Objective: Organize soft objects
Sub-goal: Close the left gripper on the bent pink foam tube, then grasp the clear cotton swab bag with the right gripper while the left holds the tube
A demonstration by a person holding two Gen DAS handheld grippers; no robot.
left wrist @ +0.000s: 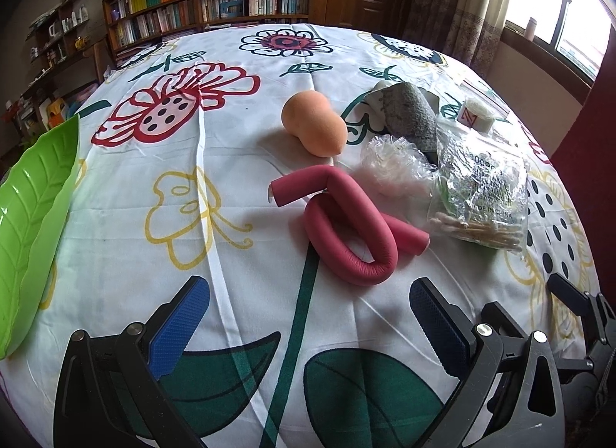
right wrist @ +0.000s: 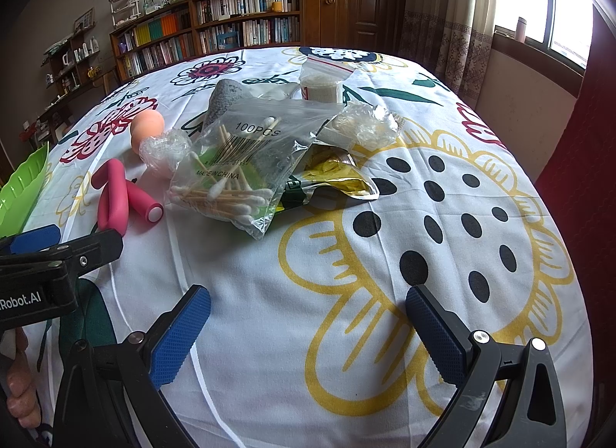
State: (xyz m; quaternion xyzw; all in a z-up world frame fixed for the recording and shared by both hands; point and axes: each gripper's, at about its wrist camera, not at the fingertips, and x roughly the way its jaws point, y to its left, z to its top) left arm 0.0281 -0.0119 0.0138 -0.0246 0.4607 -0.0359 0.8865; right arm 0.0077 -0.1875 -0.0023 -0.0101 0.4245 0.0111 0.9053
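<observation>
Flowered tablecloth [left wrist: 231,163] before bookshelves [left wrist: 215,1]. Bent pink foam roller [left wrist: 346,217] lies mid-cloth beside peach sponge [left wrist: 312,122]. Left gripper [left wrist: 308,317] and right gripper [right wrist: 308,317]: jaws spread, empty.

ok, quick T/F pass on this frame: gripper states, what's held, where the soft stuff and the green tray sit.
1. Both grippers are open and hold nothing. True: the left gripper and the right gripper hang over bare tablecloth.
2. The pink foam roller lies straight. False: it is bent into a loop.
3. The orange sponge sits in the green leaf tray. False: it lies on the cloth, and no item shows in the visible part of the tray.
4. The cotton swabs are in a clear bag. True.
5. The tray is at the right edge of the table. False: it is at the left edge.
</observation>
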